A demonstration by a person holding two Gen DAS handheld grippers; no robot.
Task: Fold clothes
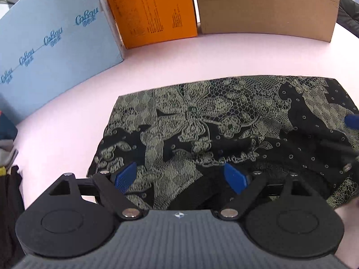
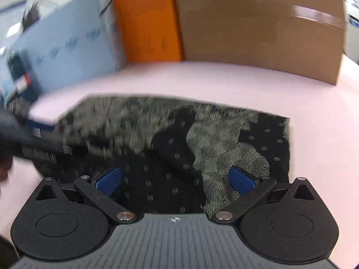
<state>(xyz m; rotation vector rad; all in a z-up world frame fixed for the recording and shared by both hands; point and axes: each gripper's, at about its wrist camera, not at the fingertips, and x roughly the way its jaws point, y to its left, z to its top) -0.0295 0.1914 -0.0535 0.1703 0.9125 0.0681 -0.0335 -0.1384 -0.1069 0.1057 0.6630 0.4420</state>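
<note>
A black garment (image 1: 224, 130) printed with pale lace flowers lies folded into a rough rectangle on the pink table (image 1: 202, 53). My left gripper (image 1: 180, 178) hovers over the garment's near left part, open, its blue pads (image 1: 125, 177) wide apart with nothing pinched between them. A blue pad of the right gripper (image 1: 352, 121) shows at the right edge of this view. In the blurred right wrist view, my right gripper (image 2: 175, 181) stands open over the near right part of the garment (image 2: 224, 139). The left gripper's dark body (image 2: 33, 139) reaches in from the left there.
A light blue foam board (image 1: 56, 51), an orange box (image 1: 152, 9) and a brown cardboard box (image 1: 269, 4) stand along the table's far edge. A pile of other clothes (image 1: 6, 148) sits at the left edge. A person's hand (image 2: 4, 165) shows at the far left.
</note>
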